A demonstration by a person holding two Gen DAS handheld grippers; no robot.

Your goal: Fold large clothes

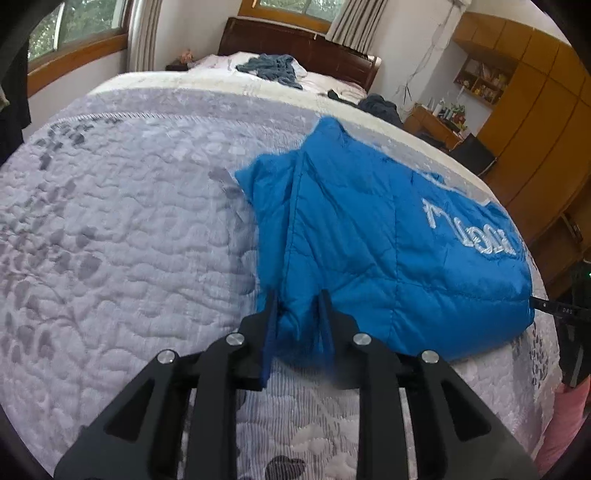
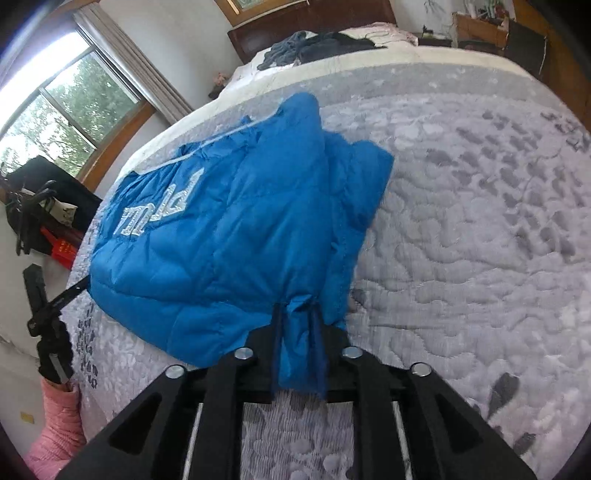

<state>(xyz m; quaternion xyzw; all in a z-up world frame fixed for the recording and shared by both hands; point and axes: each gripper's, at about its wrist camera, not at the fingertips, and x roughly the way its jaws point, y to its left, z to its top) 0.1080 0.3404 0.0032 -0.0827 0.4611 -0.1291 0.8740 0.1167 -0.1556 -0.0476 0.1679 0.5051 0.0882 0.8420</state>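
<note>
Light: soft daylight from the window (image 2: 70,107), bright and overexposed at its top.
Shadows: faint, diffuse on the bed (image 1: 110,229).
Blur: slight smear everywhere.
Edges: strong fisheye bending, dark corners.

A home bedroom: a bed (image 1: 129,221) with a quilted cover lies ahead of the gripper, a dark wooden headboard (image 1: 295,44), curtained windows (image 1: 88,22) and wooden wardrobes (image 1: 535,110) beyond.

Bright blue quilted jacket (image 1: 369,236) with white embroidered lettering (image 1: 469,229). Pale lilac-grey bedspread (image 1: 122,229) stitched in a wavy quilted pattern with darker grey leaf shapes, under black grippers, left (image 1: 297,295) and right (image 2: 295,308), with silver bolts. Pink ribbed sleeve (image 2: 55,424), dark brown headboard (image 1: 295,48).
</note>
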